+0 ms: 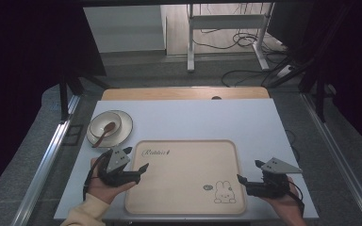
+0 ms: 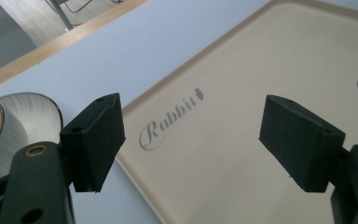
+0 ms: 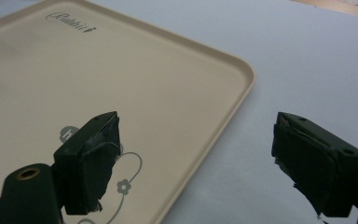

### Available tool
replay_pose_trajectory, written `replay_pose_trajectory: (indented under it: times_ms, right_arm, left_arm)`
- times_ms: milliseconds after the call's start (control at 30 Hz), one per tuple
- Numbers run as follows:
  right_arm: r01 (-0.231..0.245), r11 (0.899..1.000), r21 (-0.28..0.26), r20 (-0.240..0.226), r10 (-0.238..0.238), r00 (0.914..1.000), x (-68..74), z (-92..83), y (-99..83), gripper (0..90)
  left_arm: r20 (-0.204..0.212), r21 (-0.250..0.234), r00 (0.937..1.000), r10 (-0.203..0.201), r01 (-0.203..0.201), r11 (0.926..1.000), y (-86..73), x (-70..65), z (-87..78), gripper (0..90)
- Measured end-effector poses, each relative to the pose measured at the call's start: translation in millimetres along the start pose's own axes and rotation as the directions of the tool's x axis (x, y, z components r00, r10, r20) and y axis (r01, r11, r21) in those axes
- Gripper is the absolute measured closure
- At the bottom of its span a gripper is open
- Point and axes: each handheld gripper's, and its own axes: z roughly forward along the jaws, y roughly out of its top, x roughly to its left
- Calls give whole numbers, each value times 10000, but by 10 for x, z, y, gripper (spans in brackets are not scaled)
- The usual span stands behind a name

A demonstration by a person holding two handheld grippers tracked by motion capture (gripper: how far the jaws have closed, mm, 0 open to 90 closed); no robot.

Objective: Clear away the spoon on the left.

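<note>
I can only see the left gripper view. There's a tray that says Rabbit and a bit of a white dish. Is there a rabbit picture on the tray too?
Observer: Yes, a little rabbit drawing sits in the near right corner of the tray.
Operator: What is that white dish?
Observer: It's a bowl standing on a plate, with a brown spoon leaning in it.
Operator: Where's my other gripper?
Observer: The right gripper is by the tray's right edge, jaws open, with nothing between them.
</note>
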Motion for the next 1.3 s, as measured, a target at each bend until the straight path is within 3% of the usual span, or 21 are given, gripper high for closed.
replay_pose_trajectory:
  times_ms: [367,633,800,1033,1300]
  right_arm:
    - [29,10000,-2,57,-29,10000,-9,-5,-21,158]
    - [110,9999,73,100,-110,9999,-14,0,-37,157]
    - [176,9998,118,126,-177,9998,-19,14,-38,157]
    - [241,9995,185,130,-243,9996,-14,34,-35,158]
    - [303,9992,261,127,-306,9995,-33,49,-40,158]
  left_arm:
    - [-307,-7,9991,-300,300,9995,72,196,47,215]
    - [-762,-23,9963,-408,407,9992,-25,302,-69,217]
    - [-1034,-79,9914,-802,798,9968,-90,400,-130,218]
    - [-1271,56,9898,-649,662,9978,-118,440,-180,218]
    - [-1542,-41,9846,-827,831,9965,-146,509,-207,219]
